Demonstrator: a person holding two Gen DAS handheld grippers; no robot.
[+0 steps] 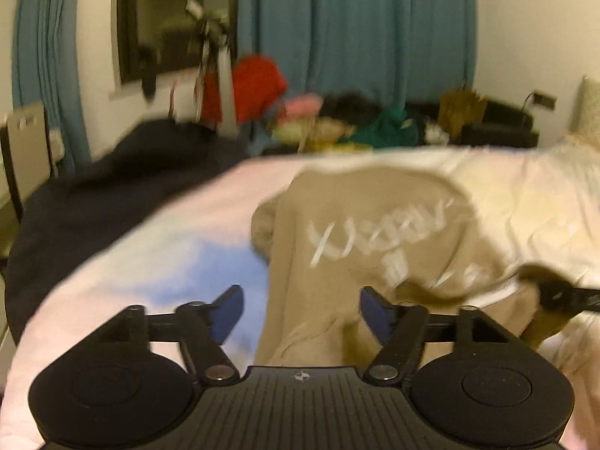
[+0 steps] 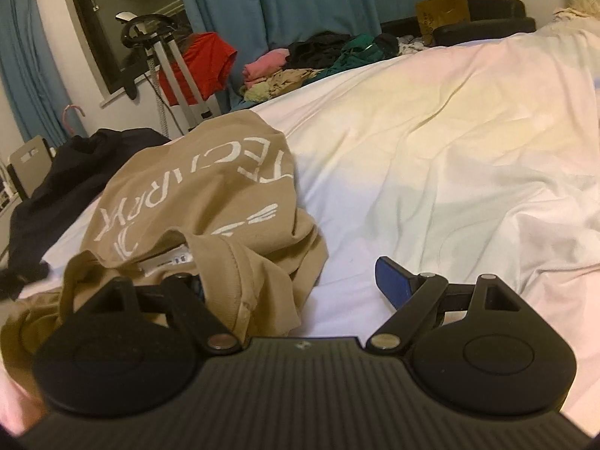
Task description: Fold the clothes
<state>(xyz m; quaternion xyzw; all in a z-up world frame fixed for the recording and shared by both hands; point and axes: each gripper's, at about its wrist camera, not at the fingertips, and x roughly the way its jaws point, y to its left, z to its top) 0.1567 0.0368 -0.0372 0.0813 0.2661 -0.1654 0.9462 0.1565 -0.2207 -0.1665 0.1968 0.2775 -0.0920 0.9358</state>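
Observation:
A tan T-shirt with white lettering lies crumpled on the pale bed sheet. My left gripper is open, low over the shirt's near part, its blue pads wide apart. In the right wrist view the same shirt lies to the left. My right gripper is open. Its left finger is hidden under a fold of the shirt near the collar, and its right finger is over bare sheet. The other gripper's dark tip shows at the shirt's right edge in the left wrist view.
A dark garment lies at the bed's left edge. Beyond the bed are a pile of coloured clothes, a red garment on a stand, blue curtains and a brown paper bag.

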